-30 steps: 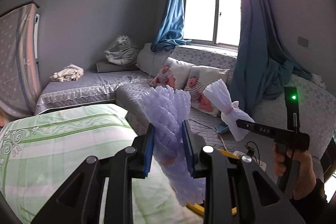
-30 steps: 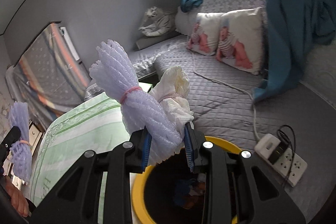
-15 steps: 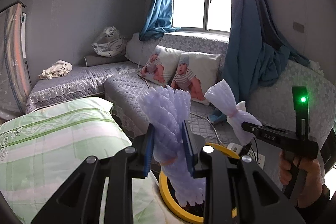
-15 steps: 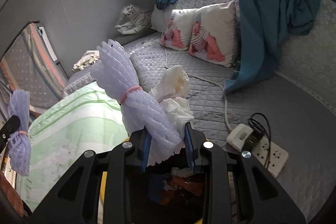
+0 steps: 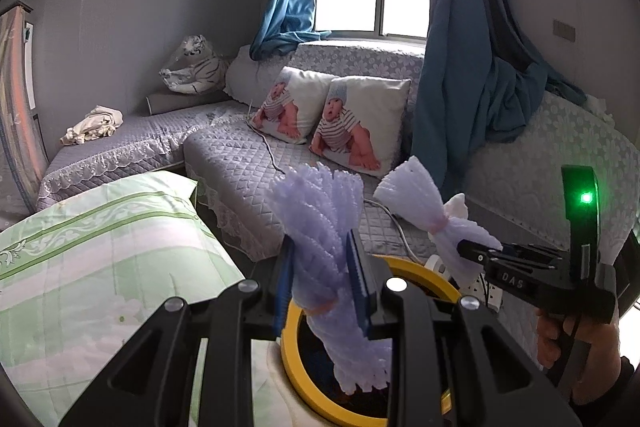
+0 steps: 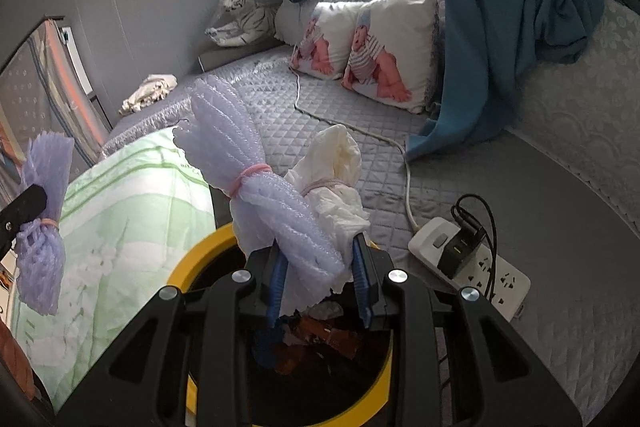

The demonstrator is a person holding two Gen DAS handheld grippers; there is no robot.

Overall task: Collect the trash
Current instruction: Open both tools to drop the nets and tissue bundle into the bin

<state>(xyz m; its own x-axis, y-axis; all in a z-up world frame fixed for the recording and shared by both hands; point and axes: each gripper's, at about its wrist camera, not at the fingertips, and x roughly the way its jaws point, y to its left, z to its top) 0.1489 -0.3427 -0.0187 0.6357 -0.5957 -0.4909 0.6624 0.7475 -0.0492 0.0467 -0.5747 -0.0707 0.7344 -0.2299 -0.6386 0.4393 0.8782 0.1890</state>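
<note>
Looking along the left gripper (image 5: pixel 320 279) in the left wrist view, its jaws are nearly closed and they clamp a lilac foam-net bundle (image 5: pixel 320 227) at its waist. The upper end of the bundle fans out above the pads, and the lower end hangs over the yellow-rimmed bin (image 5: pixel 416 267), inside the near edge of its rim. The right gripper (image 5: pixel 474 251) shows at the right side of this view, held by a hand (image 5: pixel 576 339), with its own load above the far right part of the rim. To do the drop well, I think the left hand should first bring the hanging tail more to the middle of the opening, then open the jaws fully, because the soft net can cling to the blue pads.

In the right wrist view, the right gripper (image 6: pixel 318 279) is closed narrowly on two things together: a pale foam net tied with a pink band (image 6: pixel 256 187) and a crumpled white wrap (image 6: pixel 336 183). They stand directly over the bin (image 6: pixel 192 259), where other rubbish already lies. A release here looks safe, but both pieces lean toward the rim's far edge, so lowering a little first would help. The power strip (image 6: pixel 472 267) lies just beside the bin on the grey cover; keep the drop away from it
</note>
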